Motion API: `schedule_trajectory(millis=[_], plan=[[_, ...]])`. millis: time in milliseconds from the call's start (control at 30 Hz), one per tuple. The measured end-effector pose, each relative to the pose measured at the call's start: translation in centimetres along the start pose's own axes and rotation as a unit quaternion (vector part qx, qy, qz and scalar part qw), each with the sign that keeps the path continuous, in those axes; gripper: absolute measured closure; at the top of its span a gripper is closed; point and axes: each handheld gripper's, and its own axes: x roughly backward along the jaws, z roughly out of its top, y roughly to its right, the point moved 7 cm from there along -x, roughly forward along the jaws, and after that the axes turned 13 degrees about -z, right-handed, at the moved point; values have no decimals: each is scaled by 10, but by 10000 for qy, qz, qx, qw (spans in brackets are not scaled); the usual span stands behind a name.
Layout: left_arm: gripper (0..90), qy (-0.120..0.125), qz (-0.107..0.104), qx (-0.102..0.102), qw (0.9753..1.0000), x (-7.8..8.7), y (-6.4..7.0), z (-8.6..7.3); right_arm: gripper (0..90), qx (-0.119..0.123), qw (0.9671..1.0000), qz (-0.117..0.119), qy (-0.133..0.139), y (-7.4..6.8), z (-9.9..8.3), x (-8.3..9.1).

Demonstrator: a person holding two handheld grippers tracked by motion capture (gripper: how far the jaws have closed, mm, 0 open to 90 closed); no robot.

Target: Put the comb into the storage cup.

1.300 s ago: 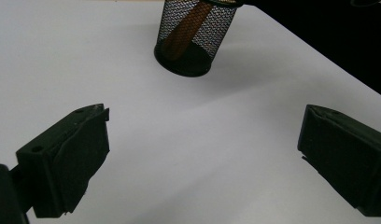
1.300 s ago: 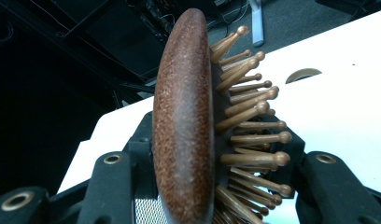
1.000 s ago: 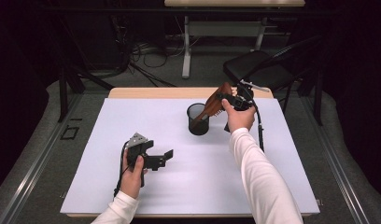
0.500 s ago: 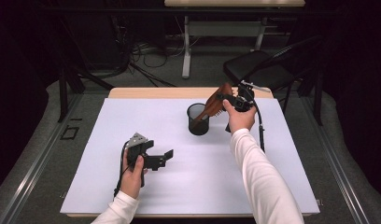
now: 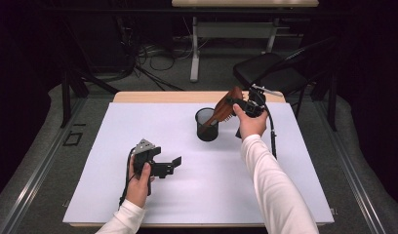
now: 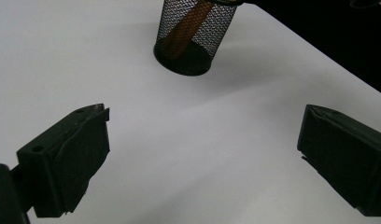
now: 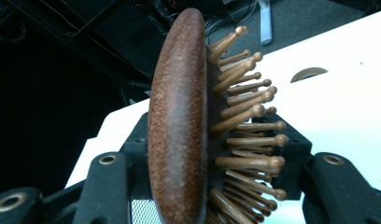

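Two jaws of the right gripper [image 5: 247,104] pinch the wooden hairbrush [image 7: 188,126] by its head, handle already inside the mesh cup [image 5: 207,124] ahead. Left gripper [image 5: 164,165] idles, jaws spread, over the bench [image 5: 89,195]. Next: probably lower, then release.

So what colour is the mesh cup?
Black wire mesh cup, clearest in the left gripper view.

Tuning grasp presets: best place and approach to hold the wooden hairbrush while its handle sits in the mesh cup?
Grip the hairbrush by its head, as the right gripper does: one jaw on the smooth back, one on the bristle side. Come from above right; the handle slants into the mesh cup.
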Motion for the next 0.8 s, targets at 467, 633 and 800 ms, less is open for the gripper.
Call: schedule_trajectory(millis=[467,633,800], plan=[[25,6,3,4,10000,0,0,0,343,69,10000,28,47,-2,-1,0],[25,1,1,3,10000,0,0,0,312,165,9998,43,135,-4,-1,-1],[25,10,-21,24,10000,0,0,0,295,98,9998,58,158,-5,0,1]])
